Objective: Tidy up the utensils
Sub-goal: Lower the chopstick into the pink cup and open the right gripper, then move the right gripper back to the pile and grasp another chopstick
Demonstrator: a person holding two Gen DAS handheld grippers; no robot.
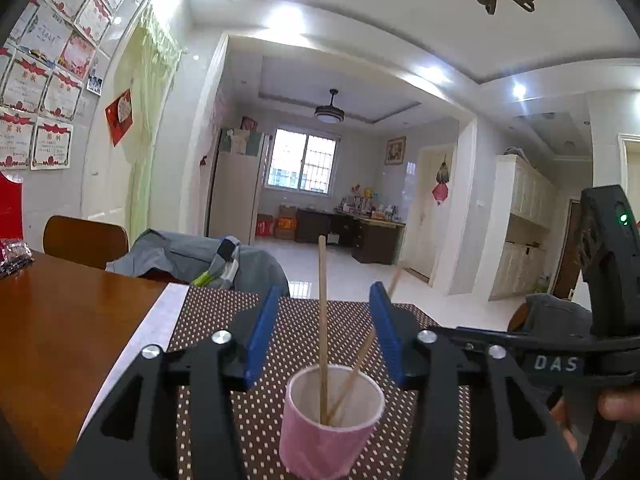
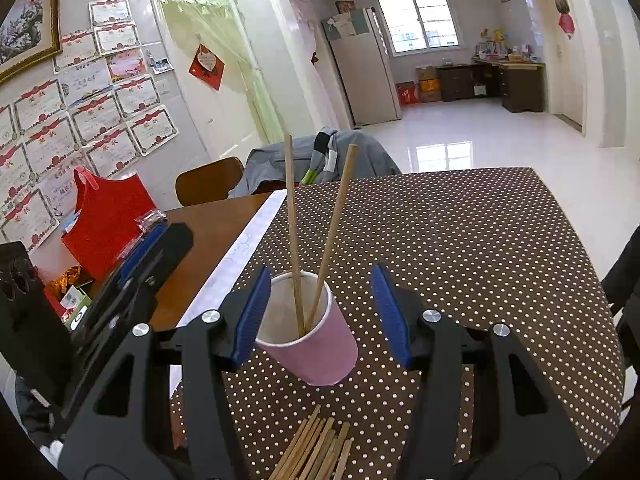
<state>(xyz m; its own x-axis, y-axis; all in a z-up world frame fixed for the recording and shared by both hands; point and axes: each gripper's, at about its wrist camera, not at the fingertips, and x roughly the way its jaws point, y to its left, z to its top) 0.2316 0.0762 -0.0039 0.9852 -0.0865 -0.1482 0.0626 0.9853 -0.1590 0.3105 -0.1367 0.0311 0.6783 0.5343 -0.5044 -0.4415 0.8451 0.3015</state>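
Chopsticks: two thin, pale wooden sticks (image 2: 296, 236), plain, unmarked. Both stand in a pink paper cup (image 2: 316, 344), lower ends together at the bottom, tops splayed apart; one close to upright, the other leaning right.

Loose bundle of similar sticks (image 2: 316, 452) lies flat on the mat, nearer the right wrist camera than the cup, between the arms of the right tongs.

Left tongs (image 1: 322, 332): blue pads spread, nothing pinched. The upright stick rises between the pads without touching either; the leaning one passes behind the right-hand pad. The cup sits just short of the pad tips, centred.

Right tongs (image 2: 320, 312): pads spread, gripping nothing. The cup stands between them, up against the left-hand pad; contact cannot be told. Clear gap to the other pad.

Cup: white inside, pink outside, holds only the two sticks. It looks tilted in the right wrist view, possibly lens distortion.

Beneath: brown mat with white dots (image 2: 460, 240), laid over a wooden tabletop (image 1: 60, 320). Red box (image 2: 108, 220) and small packets at the tabletop's far left.
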